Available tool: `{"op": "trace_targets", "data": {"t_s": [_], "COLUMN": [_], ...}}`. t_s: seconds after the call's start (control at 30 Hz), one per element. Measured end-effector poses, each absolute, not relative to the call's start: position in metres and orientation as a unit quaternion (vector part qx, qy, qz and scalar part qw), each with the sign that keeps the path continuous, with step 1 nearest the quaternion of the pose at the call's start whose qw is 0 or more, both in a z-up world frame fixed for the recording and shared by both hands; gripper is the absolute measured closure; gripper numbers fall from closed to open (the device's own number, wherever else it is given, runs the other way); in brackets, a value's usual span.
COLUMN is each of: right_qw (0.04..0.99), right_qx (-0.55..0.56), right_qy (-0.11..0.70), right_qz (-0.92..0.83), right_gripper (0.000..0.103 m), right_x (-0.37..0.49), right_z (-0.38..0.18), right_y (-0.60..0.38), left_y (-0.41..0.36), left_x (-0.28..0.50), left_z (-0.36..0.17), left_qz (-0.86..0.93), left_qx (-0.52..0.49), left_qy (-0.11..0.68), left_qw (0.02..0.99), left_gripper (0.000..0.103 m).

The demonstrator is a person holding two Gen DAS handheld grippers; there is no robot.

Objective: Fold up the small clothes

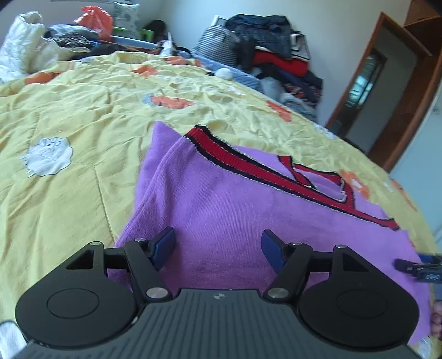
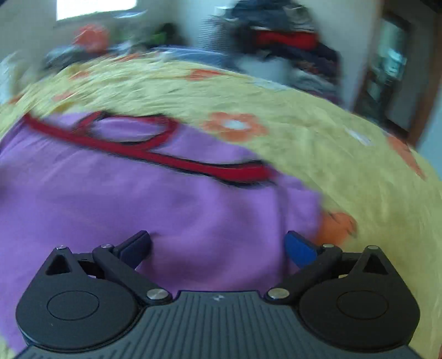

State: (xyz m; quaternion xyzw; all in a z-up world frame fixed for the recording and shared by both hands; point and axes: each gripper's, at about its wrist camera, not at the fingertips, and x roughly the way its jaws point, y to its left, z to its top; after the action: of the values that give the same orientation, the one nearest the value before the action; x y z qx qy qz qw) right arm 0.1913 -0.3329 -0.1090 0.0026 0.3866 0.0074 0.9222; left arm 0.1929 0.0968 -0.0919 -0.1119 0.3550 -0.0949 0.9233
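A small purple knit garment (image 1: 221,210) with red and black trim (image 1: 248,168) lies on the yellow bedspread (image 1: 69,116), one side folded over. My left gripper (image 1: 218,250) hovers over its near part, jaws open with only cloth below them. The tip of the other gripper (image 1: 417,269) shows at the right edge of the left wrist view. The right wrist view is blurred: the same purple garment (image 2: 165,204) fills its left half. My right gripper (image 2: 218,248) stands wide open over the garment's right edge, nothing pinched.
Piles of clothes (image 1: 270,49) and bags (image 1: 94,22) sit at the far side of the bed. A wooden door frame (image 1: 392,91) stands at the right. Orange flower prints (image 2: 234,127) dot the bedspread (image 2: 345,165).
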Motion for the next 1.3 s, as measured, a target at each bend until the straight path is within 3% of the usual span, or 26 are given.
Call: {"op": "trace_targets", "data": {"t_s": [0.07, 0.27, 0.47, 0.77, 0.93, 1.13, 1.3], "right_qw": [0.916, 0.935, 0.919, 0.924, 0.921, 0.919, 0.944], "right_qx": [0.048, 0.04, -0.041, -0.005, -0.021, -0.003, 0.051], "right_qy": [0.399, 0.35, 0.389, 0.382, 0.385, 0.394, 0.327], "right_qz": [-0.008, 0.033, 0.052, 0.032, 0.056, 0.036, 0.006], "right_gripper": [0.0, 0.0, 0.0, 0.0, 0.0, 0.0, 0.0], "right_x": [0.185, 0.132, 0.121, 0.101, 0.088, 0.075, 0.087], "right_z": [-0.106, -0.077, -0.103, -0.091, -0.108, -0.102, -0.069], "right_y": [-0.35, -0.305, -0.269, -0.291, -0.288, -0.302, -0.297], "left_y": [0.091, 0.081, 0.078, 0.098, 0.111, 0.125, 0.094], "left_x": [0.191, 0.187, 0.184, 0.151, 0.104, 0.097, 0.127], "left_z": [-0.092, -0.094, -0.095, -0.089, -0.104, -0.087, -0.052], "left_qz": [-0.084, -0.075, -0.074, -0.097, -0.101, -0.099, -0.131], "left_qx": [-0.101, -0.067, -0.053, -0.06, 0.032, 0.025, 0.028], "left_qy": [0.355, 0.349, 0.348, 0.356, 0.331, 0.347, 0.292], "left_qw": [0.926, 0.932, 0.933, 0.927, 0.938, 0.932, 0.947], "left_gripper": [0.032, 0.03, 0.03, 0.029, 0.027, 0.028, 0.015]}}
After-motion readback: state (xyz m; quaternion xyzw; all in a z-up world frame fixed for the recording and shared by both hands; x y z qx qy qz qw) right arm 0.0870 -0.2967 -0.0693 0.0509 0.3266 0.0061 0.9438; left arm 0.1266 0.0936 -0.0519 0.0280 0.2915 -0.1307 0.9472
